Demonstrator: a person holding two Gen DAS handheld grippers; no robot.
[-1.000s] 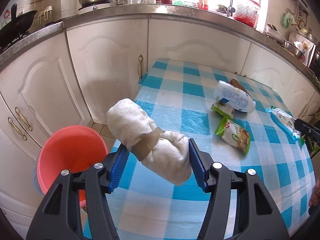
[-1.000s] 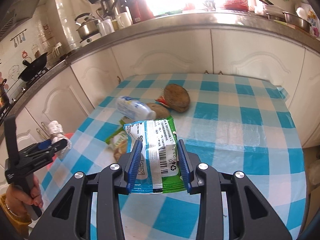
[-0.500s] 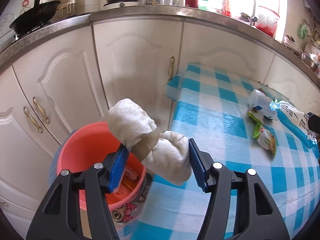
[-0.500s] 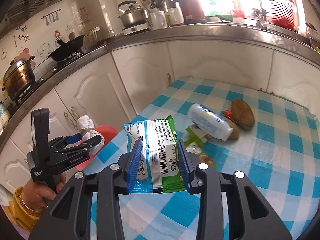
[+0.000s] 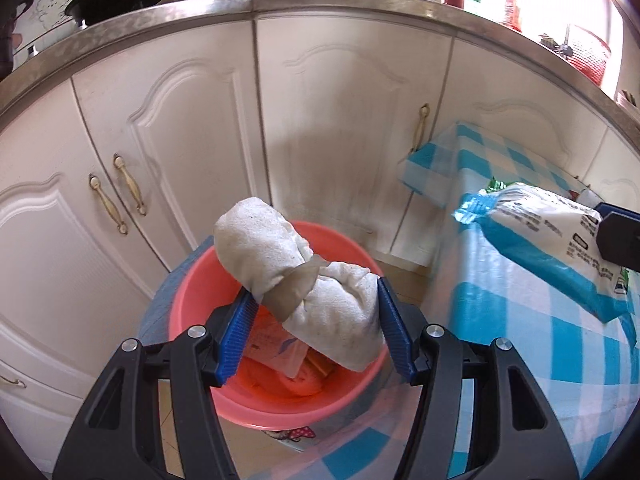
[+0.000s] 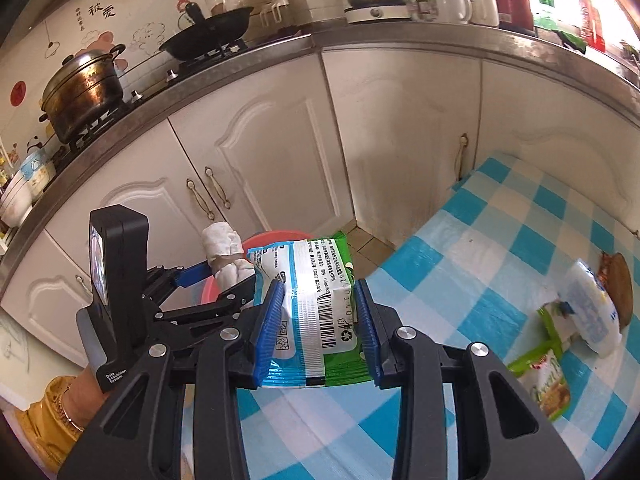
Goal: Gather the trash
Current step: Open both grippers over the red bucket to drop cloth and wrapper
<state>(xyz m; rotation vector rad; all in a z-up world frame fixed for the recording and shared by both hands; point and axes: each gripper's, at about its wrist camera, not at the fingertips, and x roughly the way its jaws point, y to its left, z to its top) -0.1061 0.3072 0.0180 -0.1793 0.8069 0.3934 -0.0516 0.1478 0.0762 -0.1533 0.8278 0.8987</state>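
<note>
The table (image 6: pixel 500 248) with its blue checked cloth has litter left on it, a white bottle (image 6: pixel 592 312) and a snack bag (image 6: pixel 548 380), while the red bucket (image 5: pixel 192 280) stands on the floor beside it to take the trash. The left gripper (image 5: pixel 316 316) hangs over the bucket, jaws partly spread and pinching a taped cloth bundle (image 5: pixel 296 276), seemingly ready to drop it. The right gripper (image 6: pixel 320 328) clamps a green and blue packet (image 6: pixel 316 304) narrowly, near the bucket.
</note>
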